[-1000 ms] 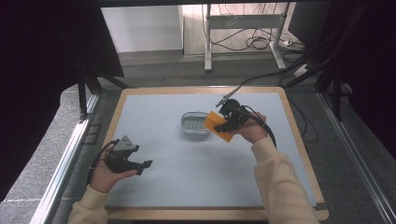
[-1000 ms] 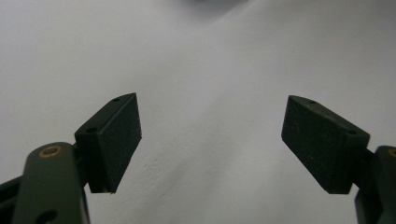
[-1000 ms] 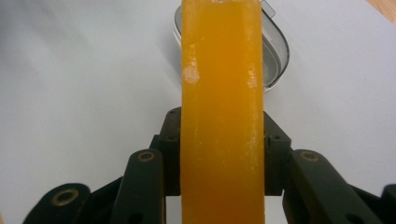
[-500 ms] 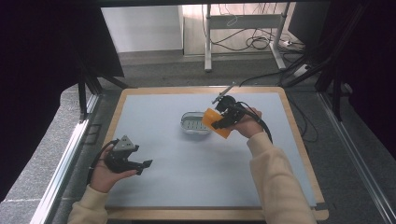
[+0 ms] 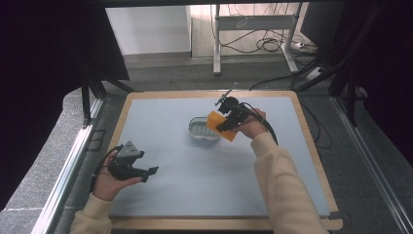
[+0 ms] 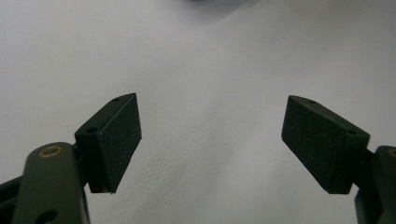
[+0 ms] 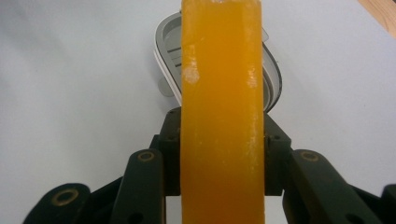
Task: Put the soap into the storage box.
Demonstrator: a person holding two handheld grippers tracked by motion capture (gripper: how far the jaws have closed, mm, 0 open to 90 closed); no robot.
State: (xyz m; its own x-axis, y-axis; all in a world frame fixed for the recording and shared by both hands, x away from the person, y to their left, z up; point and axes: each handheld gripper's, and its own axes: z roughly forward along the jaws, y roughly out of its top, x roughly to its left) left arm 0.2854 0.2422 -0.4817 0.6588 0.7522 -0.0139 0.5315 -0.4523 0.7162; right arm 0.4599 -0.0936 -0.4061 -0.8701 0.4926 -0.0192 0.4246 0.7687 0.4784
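Note:
An orange soap bar (image 5: 217, 126) hangs above the right end of an oval white soap dish (image 5: 201, 129) near the middle of the table. My right gripper (image 5: 225, 123) is shut on the bar. In the right gripper view the orange soap bar (image 7: 222, 112) stands edge-on between both pads, and the soap dish (image 7: 169, 60) lies behind it. My left gripper (image 5: 146, 171) rests low at the table's front left, held in a hand. Its pads (image 6: 116, 140) stand wide apart over the bare grey mat with nothing between them, so it is open.
A grey mat (image 5: 195, 185) covers the table inside a wooden rim (image 5: 311, 146). The right gripper's cable (image 5: 265, 122) trails back over the sleeve. A metal rail (image 5: 68, 165) runs along the left side. Desk legs and cables stand beyond the far edge.
My right gripper has carried the orange soap bar a little to the left, closer over the soap dish. The left gripper has stayed where it was.

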